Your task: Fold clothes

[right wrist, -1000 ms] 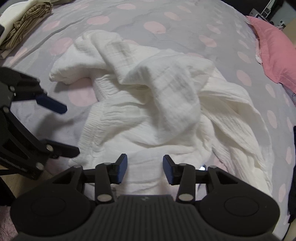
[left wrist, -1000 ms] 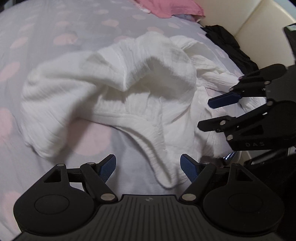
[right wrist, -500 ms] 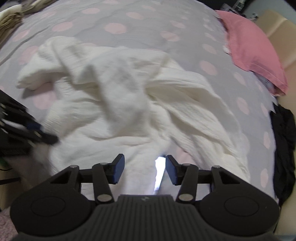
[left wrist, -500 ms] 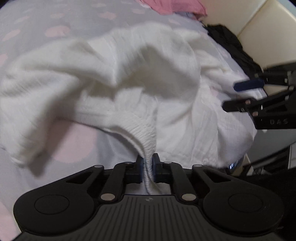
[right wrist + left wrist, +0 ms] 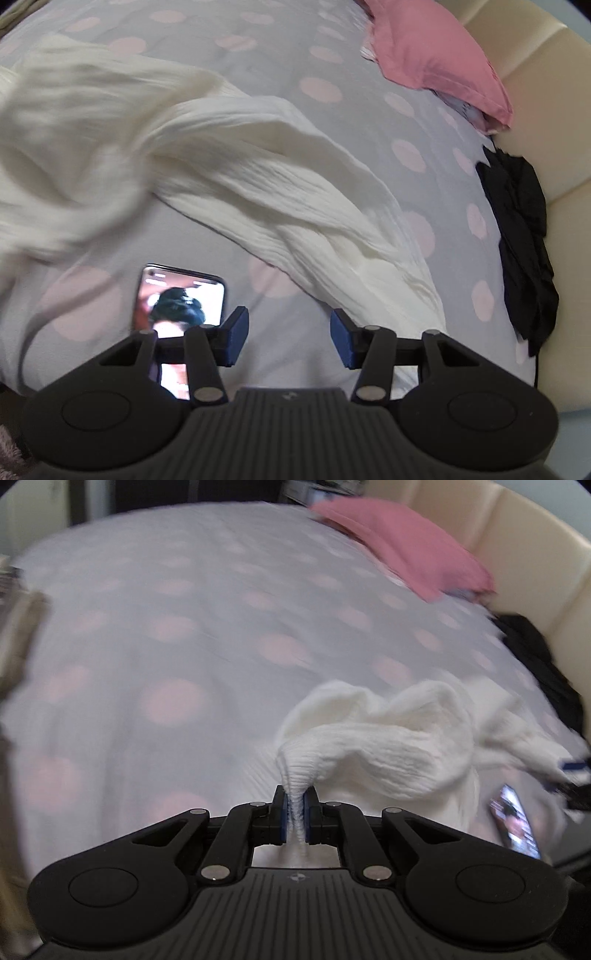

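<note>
The left hand-held gripper (image 5: 295, 814) pinches a bunched edge of the white garment (image 5: 258, 177), which trails across the spotted bed (image 5: 325, 88). The right hand-held gripper (image 5: 288, 341) stands half open and empty above the sheet, beside a lit phone (image 5: 181, 295).

A home bedroom. A bed takes up nearly the whole view, spread with a pale lilac sheet (image 5: 332, 48) printed with pink dots. At the sheet's far end lies a pink pillow (image 5: 436, 55); a cream padded headboard (image 5: 535, 92) rises just beside it. Black clothing (image 5: 517, 236) lies crumpled at the sheet's edge, a lit phone (image 5: 181, 295) on the sheet.
</note>
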The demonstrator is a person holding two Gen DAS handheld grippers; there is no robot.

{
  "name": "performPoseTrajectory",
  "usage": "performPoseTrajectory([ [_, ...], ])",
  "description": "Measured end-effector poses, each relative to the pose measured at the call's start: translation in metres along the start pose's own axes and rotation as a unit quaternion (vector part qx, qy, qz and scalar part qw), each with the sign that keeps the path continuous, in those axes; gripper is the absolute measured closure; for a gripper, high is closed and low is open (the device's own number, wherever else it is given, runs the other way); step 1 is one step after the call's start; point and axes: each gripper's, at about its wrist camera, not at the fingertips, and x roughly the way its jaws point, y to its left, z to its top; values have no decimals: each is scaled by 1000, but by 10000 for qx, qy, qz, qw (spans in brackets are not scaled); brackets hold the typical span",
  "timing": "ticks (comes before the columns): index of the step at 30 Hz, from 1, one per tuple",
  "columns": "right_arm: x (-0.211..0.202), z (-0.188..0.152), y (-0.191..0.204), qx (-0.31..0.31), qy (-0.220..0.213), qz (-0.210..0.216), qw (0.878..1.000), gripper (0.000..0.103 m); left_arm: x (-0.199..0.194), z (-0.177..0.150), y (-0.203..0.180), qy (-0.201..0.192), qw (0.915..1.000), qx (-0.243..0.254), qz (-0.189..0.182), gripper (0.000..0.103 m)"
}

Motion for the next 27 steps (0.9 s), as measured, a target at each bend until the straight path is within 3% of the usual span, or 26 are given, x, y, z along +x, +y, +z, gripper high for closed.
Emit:
performPoseTrajectory([
  [7, 7, 7, -28, 633, -29, 50, 9980, 51, -21, 24, 79, -151, 9964, -570, 616, 97],
  [11, 9, 13, -39, 957, -137, 18, 9953, 51, -20, 29, 109, -92, 9935, -814, 790, 97],
  [18, 32, 17, -60, 1216, 122, -163, 9924, 50, -13, 33, 136, -40, 9896, -1078, 956, 97],
  [21, 48, 11, -72, 1379, 275, 41, 9901, 46, -11, 33, 136, -27, 9896, -1076, 954, 97],
  [23, 58, 8, -75, 1268, 282, 32, 9915, 45, -10, 34, 135, -43, 9897, -1051, 966, 97],
  [27, 76, 5, -75, 772, 323, -424, 9956, 41, -8, 35, 139, -70, 9893, -1121, 934, 97],
])
